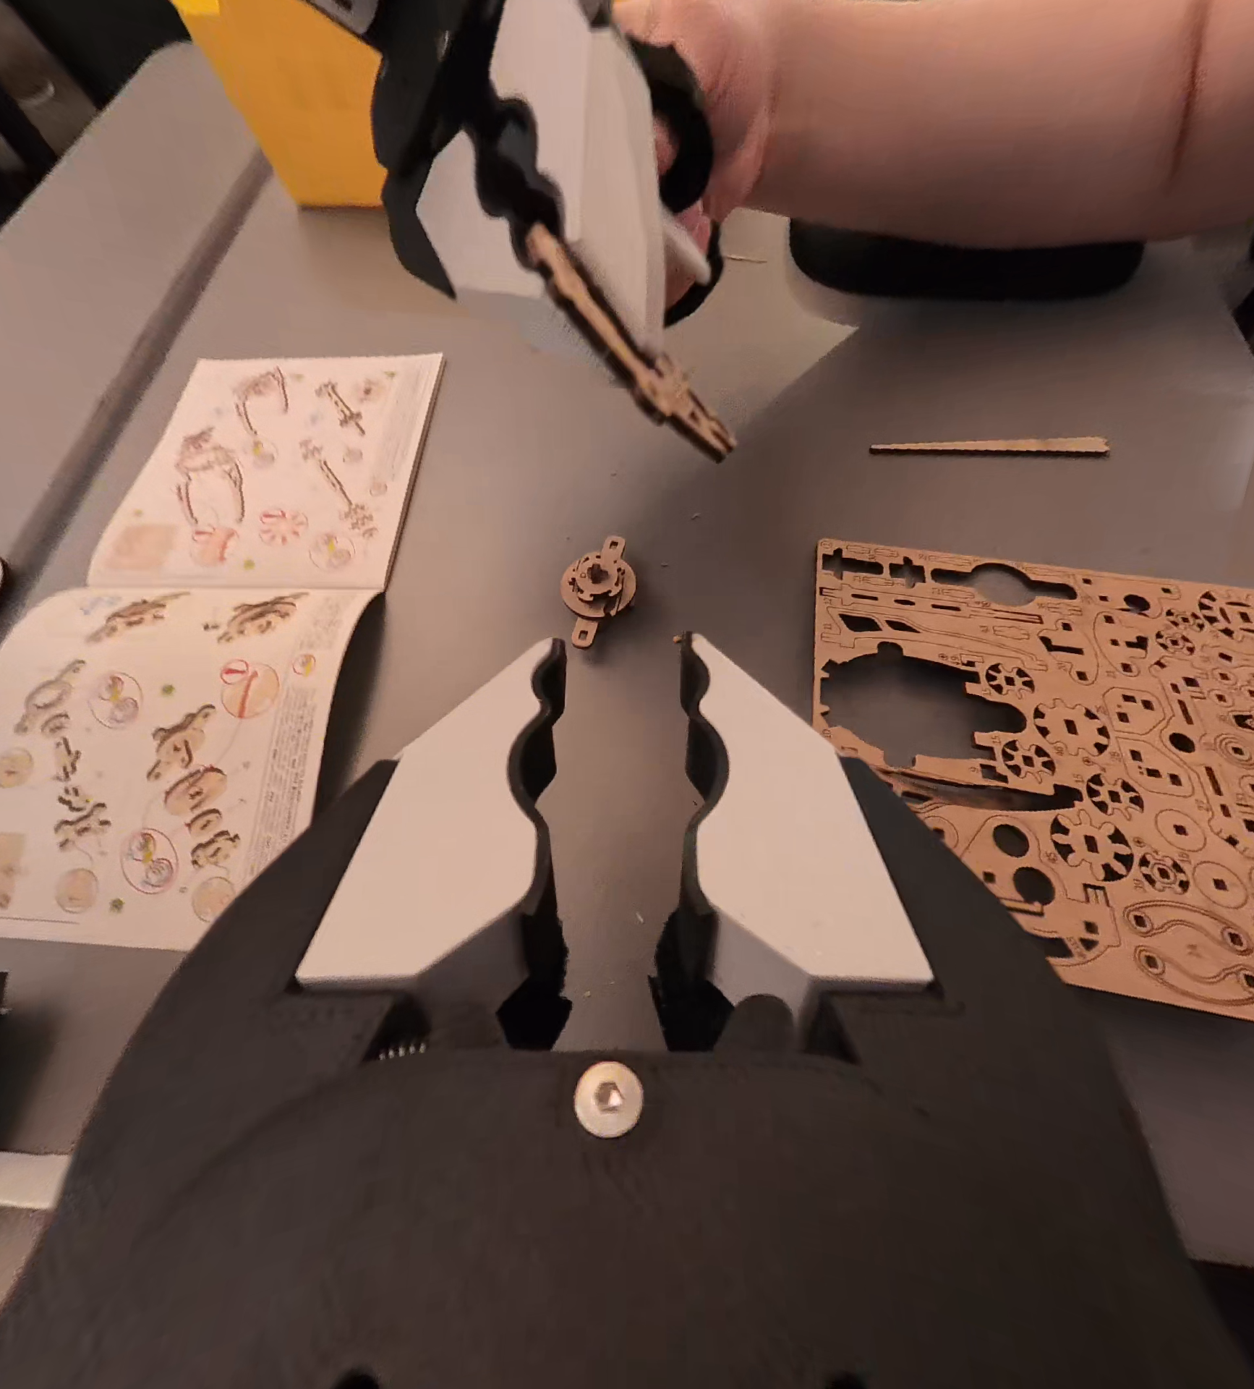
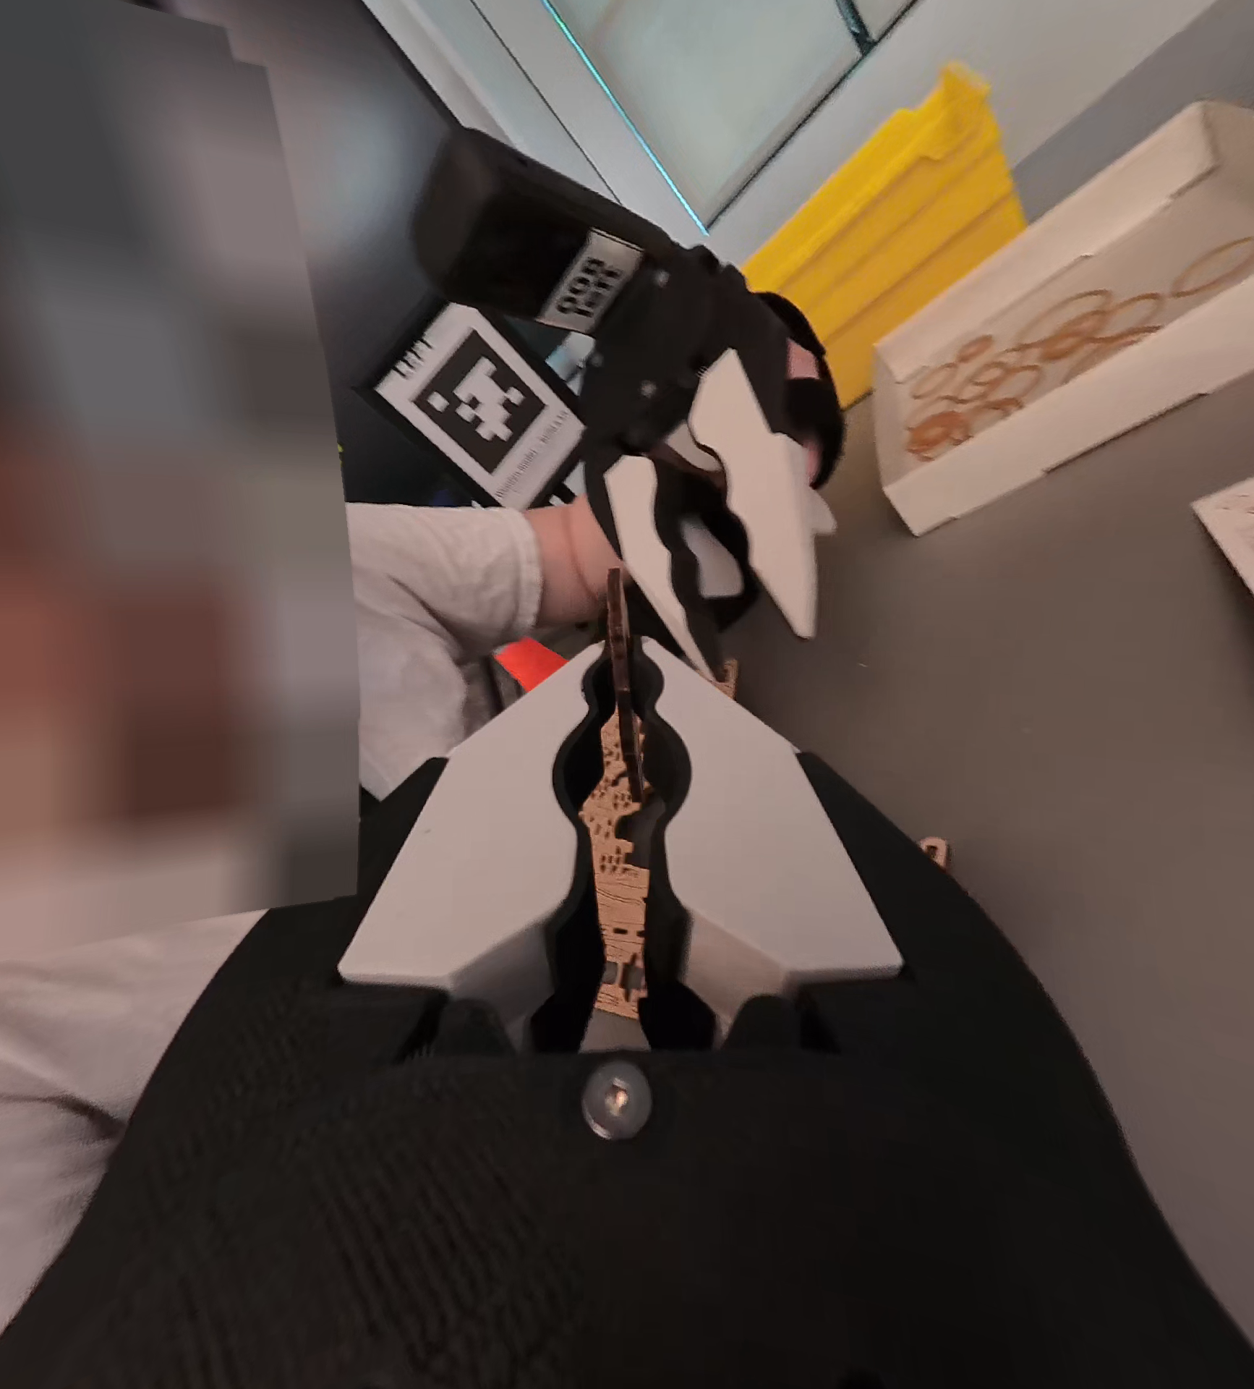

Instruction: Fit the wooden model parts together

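Step in hand: pick-up of the gear hub assembly [image 1: 600, 588], lying flat on the grey table [image 1: 534, 451] just ahead of the left gripper [image 1: 620, 646], whose fingers are spread, empty. A slotted wooden strip [image 1: 631, 353] is clamped in the right gripper [image 2: 620, 676], long axis along the fingers, tip pointed down-table. Next called for: hub gripped, strip aligned with its bore.

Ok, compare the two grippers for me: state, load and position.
The left gripper is open and empty; the right gripper is shut on a long wooden strip. The left sits low, just short of the small round wooden assembly on the table; the right hangs above the table with the strip angled downward. Both have white fingers on black bodies.
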Demonstrator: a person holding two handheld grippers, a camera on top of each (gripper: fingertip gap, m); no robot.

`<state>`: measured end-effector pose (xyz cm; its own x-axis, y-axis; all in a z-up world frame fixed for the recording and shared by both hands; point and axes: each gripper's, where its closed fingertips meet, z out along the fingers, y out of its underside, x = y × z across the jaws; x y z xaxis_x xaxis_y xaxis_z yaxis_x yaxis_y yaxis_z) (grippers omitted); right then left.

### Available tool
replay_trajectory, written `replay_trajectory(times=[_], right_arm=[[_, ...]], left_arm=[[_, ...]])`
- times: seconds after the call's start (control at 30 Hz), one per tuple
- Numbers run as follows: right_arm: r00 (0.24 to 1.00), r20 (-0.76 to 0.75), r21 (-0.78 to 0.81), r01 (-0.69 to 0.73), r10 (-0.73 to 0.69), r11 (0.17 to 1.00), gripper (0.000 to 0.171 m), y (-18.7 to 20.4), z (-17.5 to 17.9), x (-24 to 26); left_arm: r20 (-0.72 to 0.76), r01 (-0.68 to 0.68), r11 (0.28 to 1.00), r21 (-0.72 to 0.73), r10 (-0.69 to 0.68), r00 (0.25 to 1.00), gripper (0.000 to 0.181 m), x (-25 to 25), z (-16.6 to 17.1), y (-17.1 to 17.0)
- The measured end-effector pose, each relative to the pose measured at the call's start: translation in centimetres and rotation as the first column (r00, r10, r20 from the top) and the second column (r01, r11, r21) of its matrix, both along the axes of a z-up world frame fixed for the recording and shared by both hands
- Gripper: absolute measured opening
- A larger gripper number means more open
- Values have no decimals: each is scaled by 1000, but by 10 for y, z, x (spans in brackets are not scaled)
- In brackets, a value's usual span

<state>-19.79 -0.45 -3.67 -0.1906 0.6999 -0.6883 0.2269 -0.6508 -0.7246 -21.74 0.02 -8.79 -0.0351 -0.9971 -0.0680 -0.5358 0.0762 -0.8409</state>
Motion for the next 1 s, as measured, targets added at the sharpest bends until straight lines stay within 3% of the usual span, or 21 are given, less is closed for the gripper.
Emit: replay_trajectory(times=[0.13, 0.27, 0.33, 0.43, 0.67, 0.77, 0.93, 1.0], right_arm=[[998, 56, 42, 15, -18, 999, 1, 1, -11, -5], [994, 108, 95, 26, -37, 995, 1, 2, -18, -6], [991, 127, 102, 34, -47, 994, 1, 4, -22, -6], [990, 132, 90, 33, -44, 995, 1, 5, -25, -6], [990, 141, 95, 18, -31, 995, 1, 2, -25, -6], [988, 150, 93, 19, -32, 996, 1, 3, -28, -6], [986, 165, 90, 14, -28, 996, 1, 2, -32, -6], [985, 170, 91, 11, -26, 996, 1, 2, -32, -6]], left_arm=[[57, 52, 998, 24, -54, 997, 33, 2, 8, -8], [-71, -23, 990, 137, 33, 997, 19, -15, -6, 14], [-131, -30, 996, 89, 42, 990, 0, -22, -18, 16], [-247, -61, 998, -31, 52, 968, 0, -28, -42, 16], [-313, -112, 989, -94, 77, 947, 0, -32, -58, 18], [-330, -135, 982, -135, 84, 940, 29, -35, -58, 18], [-408, -152, 984, -93, 101, 907, 39, -45, -68, 21], [-458, -199, 979, -48, 155, 875, 31, -50, -76, 28]])
